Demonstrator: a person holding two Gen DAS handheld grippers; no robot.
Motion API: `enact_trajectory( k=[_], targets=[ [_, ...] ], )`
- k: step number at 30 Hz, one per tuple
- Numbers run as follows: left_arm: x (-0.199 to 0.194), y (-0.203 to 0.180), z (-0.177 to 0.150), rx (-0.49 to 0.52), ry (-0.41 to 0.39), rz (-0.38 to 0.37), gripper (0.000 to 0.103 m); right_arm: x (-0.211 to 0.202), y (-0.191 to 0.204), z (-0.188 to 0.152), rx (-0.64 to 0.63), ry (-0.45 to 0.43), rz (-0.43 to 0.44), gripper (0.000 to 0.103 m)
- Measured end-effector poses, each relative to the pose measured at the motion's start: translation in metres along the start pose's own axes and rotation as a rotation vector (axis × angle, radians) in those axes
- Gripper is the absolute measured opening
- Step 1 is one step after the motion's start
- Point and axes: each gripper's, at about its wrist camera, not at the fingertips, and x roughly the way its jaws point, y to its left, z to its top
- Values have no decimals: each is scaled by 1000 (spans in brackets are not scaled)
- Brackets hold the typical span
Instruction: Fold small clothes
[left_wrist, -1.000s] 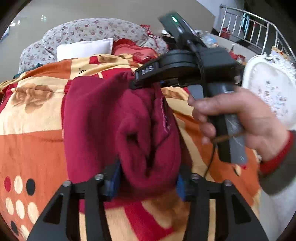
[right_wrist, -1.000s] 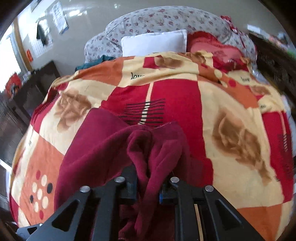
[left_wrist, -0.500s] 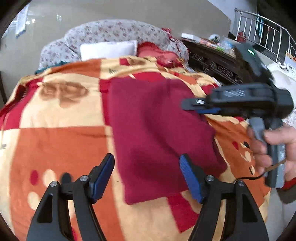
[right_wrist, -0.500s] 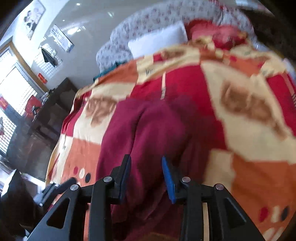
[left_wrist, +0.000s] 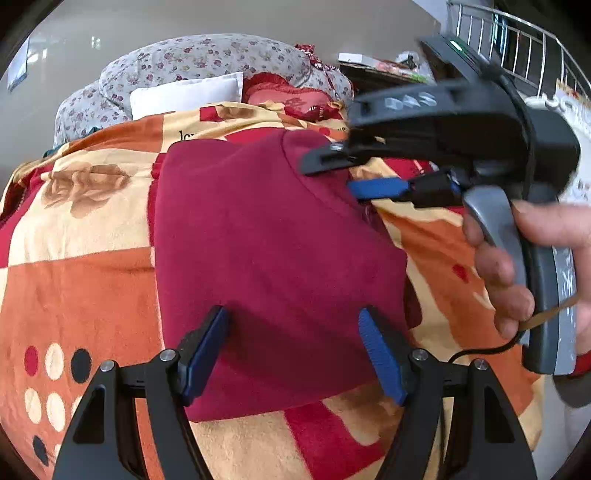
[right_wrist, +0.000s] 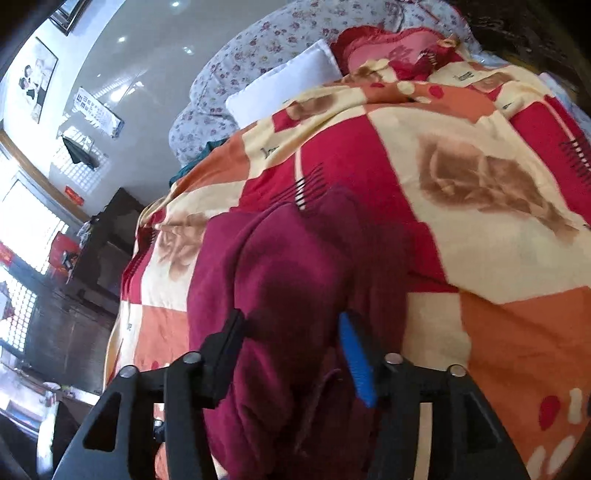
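Observation:
A dark red fleece garment (left_wrist: 269, 251) lies folded flat on the patterned blanket (left_wrist: 74, 280). My left gripper (left_wrist: 293, 350) is open, its jaws spread over the garment's near edge, holding nothing. My right gripper (left_wrist: 328, 173) is seen from the left wrist view at the garment's far right edge, jaws apart. In the right wrist view the right gripper (right_wrist: 291, 347) is open above the garment (right_wrist: 280, 280), with the cloth lying loose between the blue pads (right_wrist: 356, 363).
The bed carries an orange, red and cream blanket (right_wrist: 461, 192), a white pillow (left_wrist: 184, 94) and a floral bolster (left_wrist: 199, 59) at the head. A dark wooden cabinet (right_wrist: 92, 258) stands left of the bed. A metal railing (left_wrist: 517, 37) is at the far right.
Both grippers let go of the bunched garment and opened. The garment now lies flat and folded on the blanket. The right gripper has come back low to the garment's far right edge.

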Motion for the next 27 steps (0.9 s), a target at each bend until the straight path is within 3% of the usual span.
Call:
enact_trajectory(
  k=[2, 3, 4, 6, 9, 12, 15, 18, 23, 27],
  targets=[
    [0, -2, 0, 1, -3, 5, 72, 8, 7, 2, -58, -2, -20, 61],
    [1, -2, 1, -8, 0, 0, 72, 10, 9, 3, -71, -9, -38, 49],
    [0, -2, 1, -15, 3, -6, 72, 10, 10, 3, -76, -20, -61, 21],
    [-2, -3, 5, -24, 6, -35, 72, -1, 19, 4, -141, -63, -98, 11],
    [-4, -7, 7, -25, -14, -49, 72, -21, 28, 4, -249, -136, -180, 10],
    [8, -15, 6, -6, 14, -21, 72, 7, 11, 6, -243, -75, -273, 10],
    [6, -17, 4, 15, 25, -5, 73, 7, 0, 4, -211, -97, -230, 11],
    [-6, -7, 4, -15, 29, -10, 72, -17, 4, -1, -192, -113, -204, 21],
    [-17, 18, 2, -66, 32, 90, 72, -50, 32, -28, -231, -131, -116, 21],
    [-21, 35, -2, -100, 27, 140, 72, -44, 50, -56, -301, -81, -102, 21]
  ],
)
